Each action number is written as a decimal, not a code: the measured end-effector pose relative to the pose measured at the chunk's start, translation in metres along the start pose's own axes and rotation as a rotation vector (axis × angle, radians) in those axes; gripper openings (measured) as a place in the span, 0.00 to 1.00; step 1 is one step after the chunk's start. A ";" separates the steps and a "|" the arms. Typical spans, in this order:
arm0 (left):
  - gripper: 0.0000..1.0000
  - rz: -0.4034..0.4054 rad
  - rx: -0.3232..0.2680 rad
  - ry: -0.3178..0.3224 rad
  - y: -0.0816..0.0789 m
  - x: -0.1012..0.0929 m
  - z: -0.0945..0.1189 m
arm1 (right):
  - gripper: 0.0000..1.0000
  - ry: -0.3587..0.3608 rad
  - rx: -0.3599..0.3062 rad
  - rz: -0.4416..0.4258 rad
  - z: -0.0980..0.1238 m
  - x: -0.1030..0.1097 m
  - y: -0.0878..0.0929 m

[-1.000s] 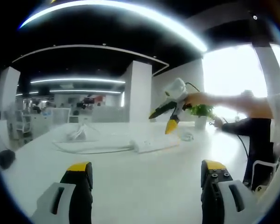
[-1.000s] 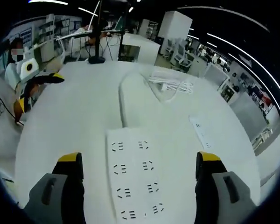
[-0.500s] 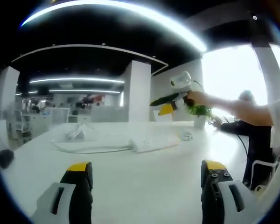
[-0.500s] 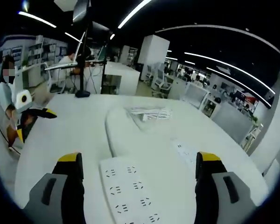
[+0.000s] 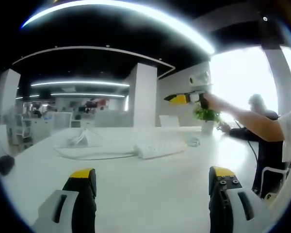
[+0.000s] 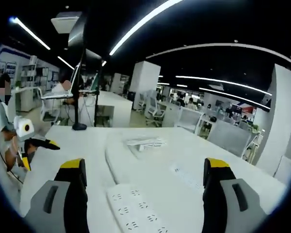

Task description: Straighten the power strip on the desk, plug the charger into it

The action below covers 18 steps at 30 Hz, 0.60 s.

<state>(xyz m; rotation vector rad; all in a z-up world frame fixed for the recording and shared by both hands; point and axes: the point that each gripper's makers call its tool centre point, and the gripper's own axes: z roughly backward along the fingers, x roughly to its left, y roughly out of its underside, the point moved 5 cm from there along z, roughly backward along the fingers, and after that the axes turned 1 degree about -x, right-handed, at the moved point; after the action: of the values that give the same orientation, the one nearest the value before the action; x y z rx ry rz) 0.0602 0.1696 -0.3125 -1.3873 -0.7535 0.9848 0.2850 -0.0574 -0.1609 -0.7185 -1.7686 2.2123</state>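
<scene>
**Both grippers empty and raised, power strip waiting on the desk**

The left gripper (image 5: 148, 187) hangs low over the white desk (image 5: 150, 194) with its jaws spread wide and nothing between them; it looks held back out of the way. The right gripper (image 6: 141, 182) is likewise released, lifted above the near end of the power strip (image 6: 136, 216), which lies flat on the desk just below and between its jaws, angled away to the right. In the left gripper view the right gripper shows high above the desk, well apart from the strip. The strip's white cable (image 6: 111, 160) curves off toward a loose bundle of cord (image 6: 144, 142); the charger is likely there, though I cannot tell.

Bare desk lies on both sides of the strip, giving room to turn it. The desk's edge runs close at the right gripper's left.
</scene>
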 end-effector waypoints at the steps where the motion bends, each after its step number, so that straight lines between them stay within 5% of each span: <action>1: 0.99 0.000 -0.001 0.002 0.000 0.000 0.000 | 1.00 0.008 -0.015 -0.004 0.003 0.000 -0.002; 18: 0.99 0.000 0.001 0.008 0.000 0.002 -0.005 | 1.00 0.092 -0.124 0.020 0.059 0.020 -0.001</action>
<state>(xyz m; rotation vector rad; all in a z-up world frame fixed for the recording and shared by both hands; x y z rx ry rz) 0.0654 0.1688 -0.3133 -1.3897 -0.7466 0.9790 0.2386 -0.0983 -0.1551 -0.8532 -1.8732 2.0614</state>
